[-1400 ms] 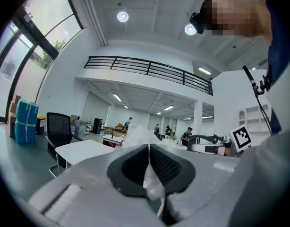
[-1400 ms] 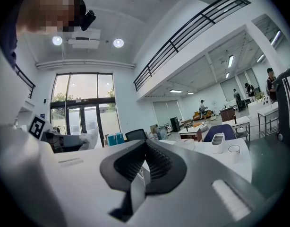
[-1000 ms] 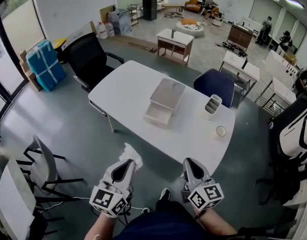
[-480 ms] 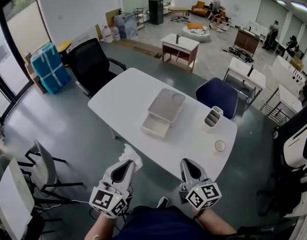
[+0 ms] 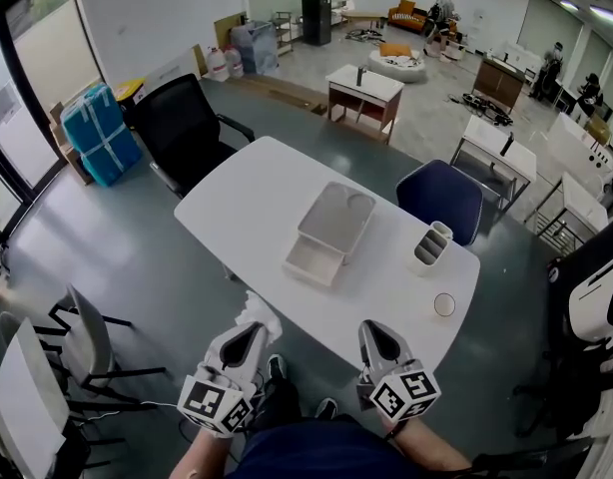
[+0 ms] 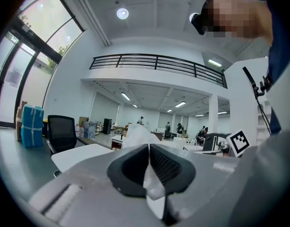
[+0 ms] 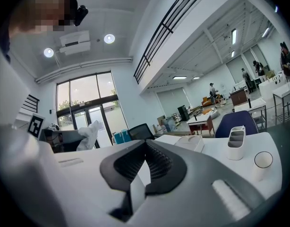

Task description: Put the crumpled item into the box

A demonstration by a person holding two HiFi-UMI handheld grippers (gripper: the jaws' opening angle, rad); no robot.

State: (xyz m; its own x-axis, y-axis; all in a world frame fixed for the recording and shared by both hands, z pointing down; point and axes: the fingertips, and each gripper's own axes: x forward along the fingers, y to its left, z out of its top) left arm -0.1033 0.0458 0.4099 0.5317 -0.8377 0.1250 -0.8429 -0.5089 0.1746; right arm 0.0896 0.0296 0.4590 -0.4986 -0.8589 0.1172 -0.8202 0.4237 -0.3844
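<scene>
A crumpled white item (image 5: 259, 313) sticks out past the tips of my left gripper (image 5: 253, 331), which is shut on it below the near edge of the white table (image 5: 247, 193). In the left gripper view the crumpled item (image 6: 135, 134) bulges above the closed jaws of that gripper (image 6: 149, 151). My right gripper (image 5: 372, 331) is shut with nothing in it, level with the left one and to its right; its jaws (image 7: 145, 148) meet at the tip. The grey-white box (image 5: 332, 222) with an open drawer sits mid-table, seen also as the box (image 7: 190, 143) ahead of the right gripper.
A white divided holder (image 5: 429, 246) and a small round cup (image 5: 443, 304) stand at the table's right end. A black chair (image 5: 183, 120) and a blue chair (image 5: 442, 198) flank the far side. Grey chairs (image 5: 85, 335) stand at my left; people move far behind.
Both grippers have come closer to the table's near edge, which now lies just ahead of them. The left grip on the crumpled item is unchanged.
</scene>
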